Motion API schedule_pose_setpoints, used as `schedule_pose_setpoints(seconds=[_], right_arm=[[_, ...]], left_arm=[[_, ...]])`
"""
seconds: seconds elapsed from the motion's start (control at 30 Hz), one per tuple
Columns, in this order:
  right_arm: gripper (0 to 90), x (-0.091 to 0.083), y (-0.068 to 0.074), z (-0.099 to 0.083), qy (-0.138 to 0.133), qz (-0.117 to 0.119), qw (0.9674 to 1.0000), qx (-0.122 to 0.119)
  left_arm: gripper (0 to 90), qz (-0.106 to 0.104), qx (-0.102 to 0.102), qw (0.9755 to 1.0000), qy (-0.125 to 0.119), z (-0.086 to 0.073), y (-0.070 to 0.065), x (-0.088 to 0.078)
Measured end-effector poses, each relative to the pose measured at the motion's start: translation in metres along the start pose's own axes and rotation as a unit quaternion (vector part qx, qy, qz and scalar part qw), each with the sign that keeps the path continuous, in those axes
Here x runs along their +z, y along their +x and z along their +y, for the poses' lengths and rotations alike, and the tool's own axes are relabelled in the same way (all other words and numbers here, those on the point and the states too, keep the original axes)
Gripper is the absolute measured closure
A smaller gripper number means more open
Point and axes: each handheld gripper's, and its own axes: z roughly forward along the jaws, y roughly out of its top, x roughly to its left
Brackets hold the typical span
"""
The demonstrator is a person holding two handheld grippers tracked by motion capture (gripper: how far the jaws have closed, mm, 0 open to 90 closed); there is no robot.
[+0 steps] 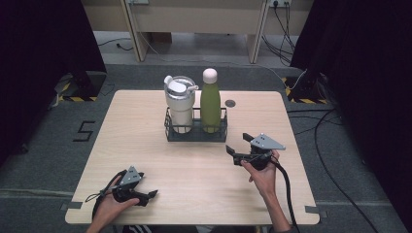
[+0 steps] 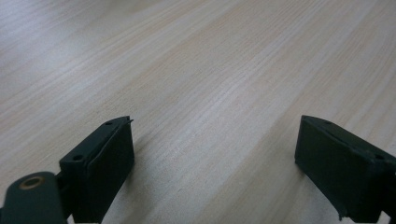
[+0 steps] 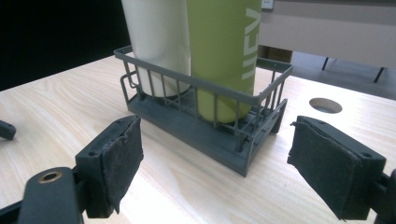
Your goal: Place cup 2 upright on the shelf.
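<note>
right hand-held gripper [image 1: 239, 147] wide, near wire basket [image 1: 196, 135] holding green bottle [image 1: 210, 104]; left hand-held gripper [image 1: 149, 196] wide.

Black grippers [image 1: 239, 146], grey triangular top plates, black cables.

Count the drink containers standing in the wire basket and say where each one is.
2. A white tumbler with a lid stands in the left half of the basket; a green bottle with a pale cap stands in the right half, close beside it. Nothing else seems hidden behind them.
</note>
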Motion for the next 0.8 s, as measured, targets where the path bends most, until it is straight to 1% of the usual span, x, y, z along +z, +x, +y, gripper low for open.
schedule_pose_setpoints(seconds=[0.2,0.3,0.8], right_arm=[[17.7,-0.003,0.004,-0.003,-0.001,0.011,0.9999,-0.001],[17.6,-0.005,0.006,-0.007,0.005,0.016,0.9999,-0.002],[16.9,-0.011,0.012,-0.016,0.014,0.023,0.9996,-0.004]], left_arm=[[11.1,0.000,0.000,1.0000,0.000,0.000,0.000,0.000],[11.1,0.000,0.000,1.0000,0.000,0.000,0.000,0.000],[11.1,0.000,0.000,1.0000,0.000,0.000,0.000,0.000]])
